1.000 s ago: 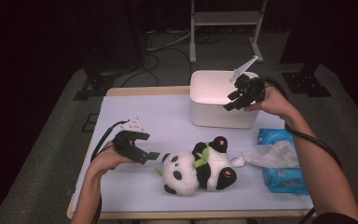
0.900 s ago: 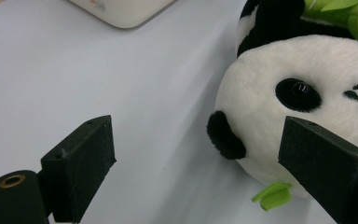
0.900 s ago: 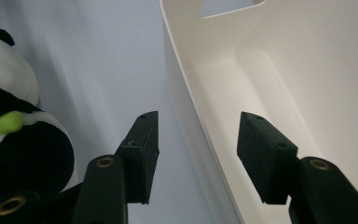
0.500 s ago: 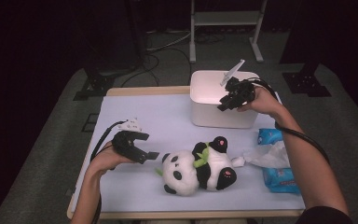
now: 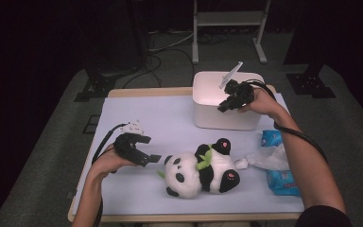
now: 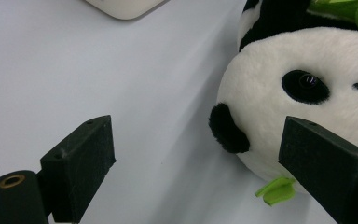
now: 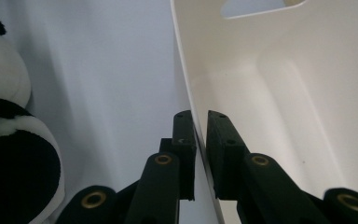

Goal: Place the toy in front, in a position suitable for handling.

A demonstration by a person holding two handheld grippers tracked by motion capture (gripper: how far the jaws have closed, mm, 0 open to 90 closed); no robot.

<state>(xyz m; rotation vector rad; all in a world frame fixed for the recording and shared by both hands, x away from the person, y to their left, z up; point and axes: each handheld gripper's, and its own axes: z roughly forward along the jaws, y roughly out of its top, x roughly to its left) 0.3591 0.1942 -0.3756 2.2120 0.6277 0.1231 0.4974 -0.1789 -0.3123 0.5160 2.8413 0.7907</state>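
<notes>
The white plastic bin with cut-out handles (image 5: 227,101) sits at the table's far right, about one o'clock from the black-and-white plush panda (image 5: 201,171) lying with its long axis across the table. My right gripper (image 5: 223,107) has just been closing; its jaws now pinch the bin's near wall, one pad inside, one outside. My left gripper (image 5: 152,159) hangs wide open and empty, the panda's head just beside it at three o'clock.
</notes>
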